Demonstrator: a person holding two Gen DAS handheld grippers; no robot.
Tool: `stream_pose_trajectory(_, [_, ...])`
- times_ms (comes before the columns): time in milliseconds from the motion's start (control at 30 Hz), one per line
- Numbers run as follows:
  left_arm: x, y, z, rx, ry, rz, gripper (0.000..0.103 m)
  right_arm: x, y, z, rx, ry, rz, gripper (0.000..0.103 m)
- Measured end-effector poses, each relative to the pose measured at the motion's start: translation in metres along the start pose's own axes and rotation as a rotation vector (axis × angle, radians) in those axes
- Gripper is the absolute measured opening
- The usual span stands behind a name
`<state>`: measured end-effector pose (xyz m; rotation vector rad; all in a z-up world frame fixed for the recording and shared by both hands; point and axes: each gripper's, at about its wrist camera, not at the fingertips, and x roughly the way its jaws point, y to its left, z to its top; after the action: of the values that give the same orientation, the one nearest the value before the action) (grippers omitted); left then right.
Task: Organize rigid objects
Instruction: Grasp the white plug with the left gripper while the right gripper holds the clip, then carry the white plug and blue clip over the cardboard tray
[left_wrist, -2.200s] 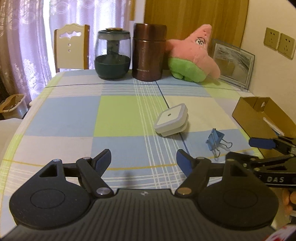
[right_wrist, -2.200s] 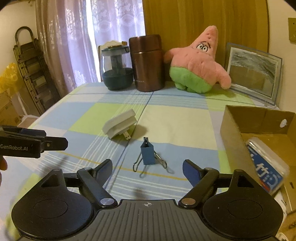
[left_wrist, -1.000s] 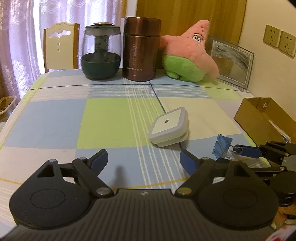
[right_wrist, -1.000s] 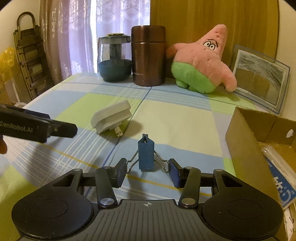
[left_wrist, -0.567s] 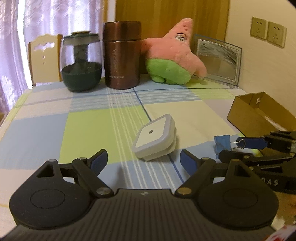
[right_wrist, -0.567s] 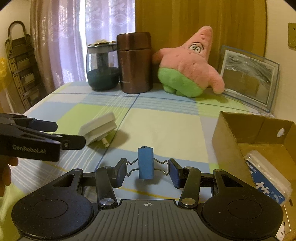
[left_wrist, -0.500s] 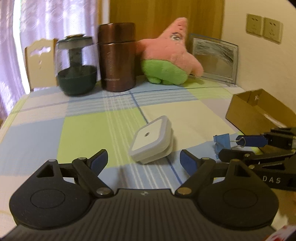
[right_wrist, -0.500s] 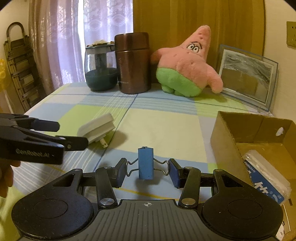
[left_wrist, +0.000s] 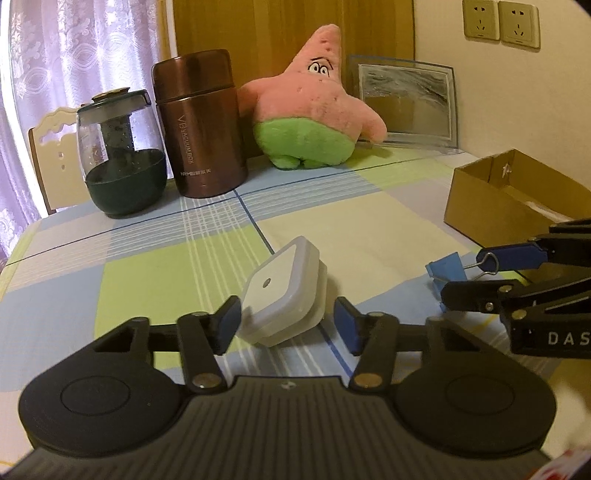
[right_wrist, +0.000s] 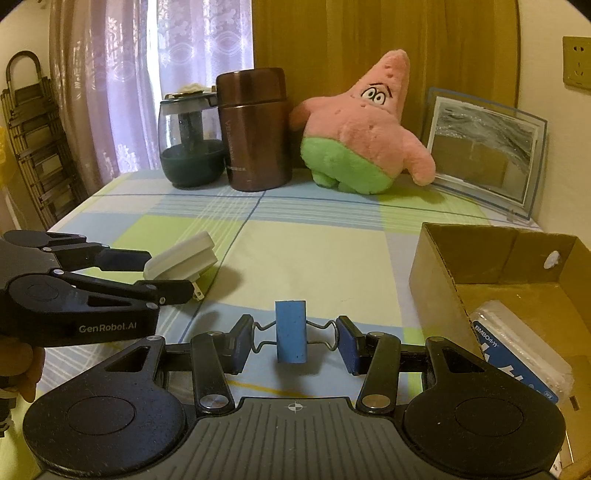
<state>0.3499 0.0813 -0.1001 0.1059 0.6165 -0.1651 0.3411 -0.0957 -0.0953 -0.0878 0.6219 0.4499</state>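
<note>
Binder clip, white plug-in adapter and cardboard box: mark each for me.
binder clip (right_wrist: 290, 330), right wrist view, its blue body.
white plug-in adapter (left_wrist: 275, 284), left wrist view, its top face.
cardboard box (right_wrist: 437, 284), right wrist view, its near side wall.

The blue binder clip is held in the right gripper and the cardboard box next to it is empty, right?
Not quite. The blue metal binder clip is held in the right gripper, but the brown cardboard box is not empty: the right wrist view shows a clear plastic packet with a blue label lying inside it.
</note>
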Motion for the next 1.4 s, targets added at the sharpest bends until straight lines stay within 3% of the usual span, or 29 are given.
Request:
stream_pose_trajectory(467, [-0.016, 0.010, 0.004, -0.069, -0.008, 0.010, 0.026, -0.004, 0.000, 0.002, 0.003, -0.004, 0.001, 0.045])
stream_pose_trajectory(1033, [-0.050, 0.007, -0.002, -0.171, 0.034, -0.021, 0.024, -0.023, 0.004, 0.007, 0.014, -0.017, 0.011, 0.045])
stream_pose_trajectory(1400, [-0.086, -0.011, -0.010, -0.191, 0.056, -0.033, 0.023, -0.061, 0.007, 0.002, 0.030, -0.025, 0.009, 0.045])
